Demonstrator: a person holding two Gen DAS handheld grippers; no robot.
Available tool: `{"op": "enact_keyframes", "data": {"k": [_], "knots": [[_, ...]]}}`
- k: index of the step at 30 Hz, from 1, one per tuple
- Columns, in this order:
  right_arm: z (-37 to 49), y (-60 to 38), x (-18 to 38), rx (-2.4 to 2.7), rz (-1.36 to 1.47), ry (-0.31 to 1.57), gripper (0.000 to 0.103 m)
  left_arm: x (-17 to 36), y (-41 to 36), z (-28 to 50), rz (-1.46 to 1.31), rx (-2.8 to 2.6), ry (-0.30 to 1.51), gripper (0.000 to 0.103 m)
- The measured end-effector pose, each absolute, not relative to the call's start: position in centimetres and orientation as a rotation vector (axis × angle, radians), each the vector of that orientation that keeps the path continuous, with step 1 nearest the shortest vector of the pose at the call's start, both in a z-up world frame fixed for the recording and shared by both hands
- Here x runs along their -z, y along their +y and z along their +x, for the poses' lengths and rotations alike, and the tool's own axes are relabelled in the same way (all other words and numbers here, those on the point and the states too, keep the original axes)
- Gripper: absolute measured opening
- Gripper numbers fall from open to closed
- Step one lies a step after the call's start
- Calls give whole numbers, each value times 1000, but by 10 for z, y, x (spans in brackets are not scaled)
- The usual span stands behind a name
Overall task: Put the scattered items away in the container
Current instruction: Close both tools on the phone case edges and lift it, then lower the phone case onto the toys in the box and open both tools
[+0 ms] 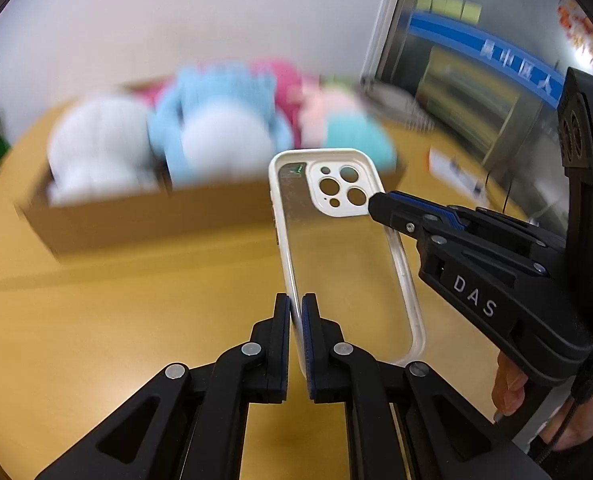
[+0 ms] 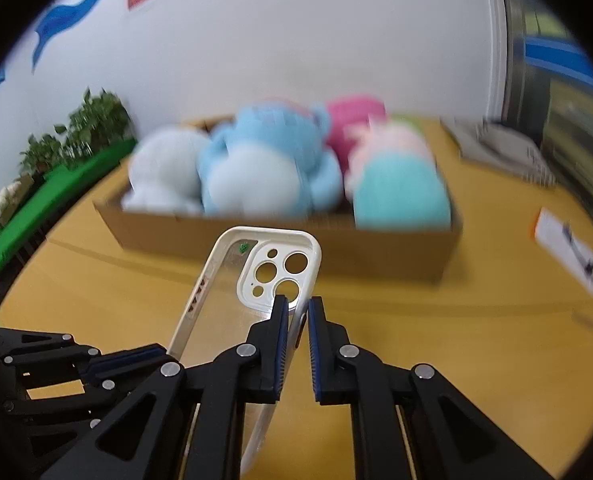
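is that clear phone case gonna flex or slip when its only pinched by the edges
Probably flexes a little: the phone case is an empty thin shell. Its glossy clear back looks slippery, so the left tongs pinching only its rim may let it pivot. It is likely very light; the right tongs on the opposite edge should steady it.

We looked from the left wrist along the left gripper (image 1: 296, 310), close above the table (image 1: 96, 340), toward the cardboard box (image 1: 156, 220) beyond the fingertips. From the right wrist we faced the same box (image 2: 376, 252) past the right gripper (image 2: 298, 312). Both views shared the phone case (image 1: 336, 240), held close before each lens (image 2: 232, 300), and each showed the other gripper at its side.
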State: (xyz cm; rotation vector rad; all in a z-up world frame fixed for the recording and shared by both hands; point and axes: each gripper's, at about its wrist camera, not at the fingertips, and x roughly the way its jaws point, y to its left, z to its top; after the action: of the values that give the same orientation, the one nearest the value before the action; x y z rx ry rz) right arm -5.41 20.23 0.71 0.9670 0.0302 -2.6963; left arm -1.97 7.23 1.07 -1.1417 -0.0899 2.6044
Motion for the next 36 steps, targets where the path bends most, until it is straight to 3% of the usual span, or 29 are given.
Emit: {"op": "enact_keyframes", "data": {"k": [7, 12, 15, 20, 23, 26, 27, 28, 29, 30, 31, 32, 34, 36], "knots": [[-137, 173, -92, 2720, 770, 131, 9, -100, 46, -108, -964, -2700, -33, 6], [-229, 156, -117, 2709, 788, 162, 9, -125, 35, -193, -981, -2705, -39, 7], [-293, 145, -104, 2681, 896, 184, 8, -119, 33, -247, -1056, -2660, -73, 7], [-362, 145, -38, 2618, 1141, 206, 7, -60, 39, -325, -1314, -2539, -136, 5], [-368, 148, 0, 2590, 1222, 226, 6, -42, 47, -329, -1309, -2525, -147, 9], [-363, 152, -3, 2606, 1197, 226, 7, -45, 51, -321, -1313, -2553, -109, 11], [-360, 153, -9, 2617, 1184, 208, 8, -47, 50, -317, -1317, -2562, -99, 14], [-354, 156, -16, 2632, 1165, 192, 17, -50, 49, -311, -1317, -2573, -97, 23], [-345, 159, -25, 2646, 1142, 184, 39, -54, 47, -304, -1311, -2583, -104, 31], [-336, 161, -34, 2654, 1118, 180, 51, -60, 44, -294, -1300, -2607, -105, 47], [-325, 163, -44, 2660, 1090, 170, 69, -67, 41, -278, -1280, -2656, -88, 55], [-307, 169, -55, 2671, 1047, 149, 74, -76, 39, -262, -1249, -2713, -59, 58], [-268, 181, -74, 2687, 964, 100, 79, -90, 36, -223, -1160, -2802, -13, 85], [-225, 194, -84, 2695, 902, 47, 80, -97, 29, -180, -1073, -2844, -21, 101]]}}
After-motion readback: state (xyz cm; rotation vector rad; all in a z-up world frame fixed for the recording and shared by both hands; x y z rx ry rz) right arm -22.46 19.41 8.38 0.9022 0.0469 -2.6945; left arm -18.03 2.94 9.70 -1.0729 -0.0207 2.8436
